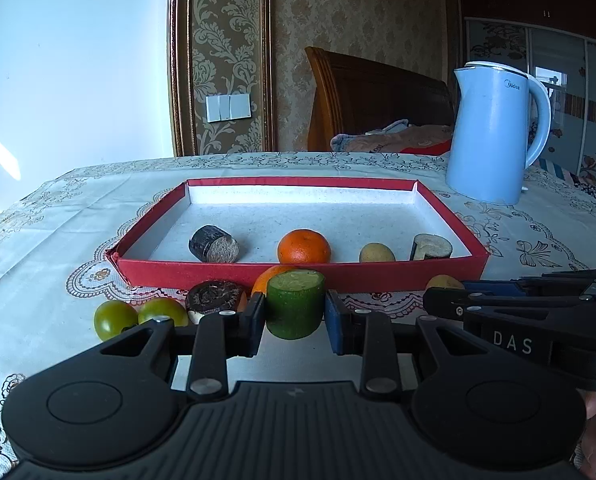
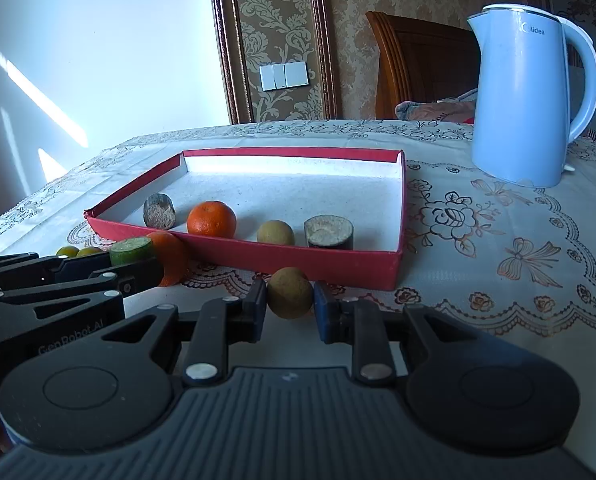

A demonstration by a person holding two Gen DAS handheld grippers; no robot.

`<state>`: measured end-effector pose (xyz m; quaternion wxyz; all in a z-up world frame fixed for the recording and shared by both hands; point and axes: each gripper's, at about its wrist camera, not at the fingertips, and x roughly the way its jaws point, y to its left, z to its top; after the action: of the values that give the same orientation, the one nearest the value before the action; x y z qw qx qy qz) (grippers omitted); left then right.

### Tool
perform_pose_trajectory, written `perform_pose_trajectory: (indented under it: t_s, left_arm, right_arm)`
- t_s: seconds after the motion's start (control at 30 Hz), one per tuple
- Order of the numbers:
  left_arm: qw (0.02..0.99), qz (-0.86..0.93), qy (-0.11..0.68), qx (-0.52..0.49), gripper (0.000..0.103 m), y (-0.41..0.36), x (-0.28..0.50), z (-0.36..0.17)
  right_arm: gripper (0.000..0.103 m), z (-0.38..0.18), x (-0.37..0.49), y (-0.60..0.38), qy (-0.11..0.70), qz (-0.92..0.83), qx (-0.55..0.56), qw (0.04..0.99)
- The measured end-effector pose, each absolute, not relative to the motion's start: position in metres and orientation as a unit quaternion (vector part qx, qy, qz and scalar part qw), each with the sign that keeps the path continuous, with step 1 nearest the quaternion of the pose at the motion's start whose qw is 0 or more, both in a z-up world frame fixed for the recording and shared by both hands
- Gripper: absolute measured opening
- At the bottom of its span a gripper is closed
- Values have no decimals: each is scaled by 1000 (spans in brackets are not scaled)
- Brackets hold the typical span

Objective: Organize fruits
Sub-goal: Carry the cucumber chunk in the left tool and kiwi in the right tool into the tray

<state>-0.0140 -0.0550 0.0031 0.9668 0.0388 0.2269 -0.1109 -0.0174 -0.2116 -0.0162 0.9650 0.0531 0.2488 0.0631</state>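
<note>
My left gripper [image 1: 295,314] is shut on a green cylinder piece [image 1: 295,304], just in front of the red tray [image 1: 298,274]. My right gripper [image 2: 290,304] is shut on a brown round fruit [image 2: 290,293], near the tray's front wall [image 2: 298,260]. In the tray lie a dark cut piece [image 1: 214,244], an orange [image 1: 303,247], a small yellow-brown fruit [image 1: 376,253] and another dark cut piece [image 1: 431,247]. In front of the tray sit two green tomatoes [image 1: 116,319], a dark round piece [image 1: 214,296] and a second orange [image 2: 172,258].
A light blue kettle [image 1: 497,132] stands at the back right of the table, behind the tray. The patterned tablecloth [image 2: 497,248] covers the table. A wooden headboard [image 1: 377,96] and bedding lie beyond the far edge.
</note>
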Motion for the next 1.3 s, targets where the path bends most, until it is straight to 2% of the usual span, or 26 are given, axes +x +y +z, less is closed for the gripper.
perform_pose_trajectory:
  t_s: [0.77, 1.3]
  left_arm:
    - [971, -97, 218, 19, 30, -44, -12, 8]
    - [977, -92, 191, 25, 30, -29, 9, 30]
  right_arm:
    - [24, -11, -26, -213, 218, 65, 56, 972]
    - [24, 19, -15, -198, 183, 105, 34, 977]
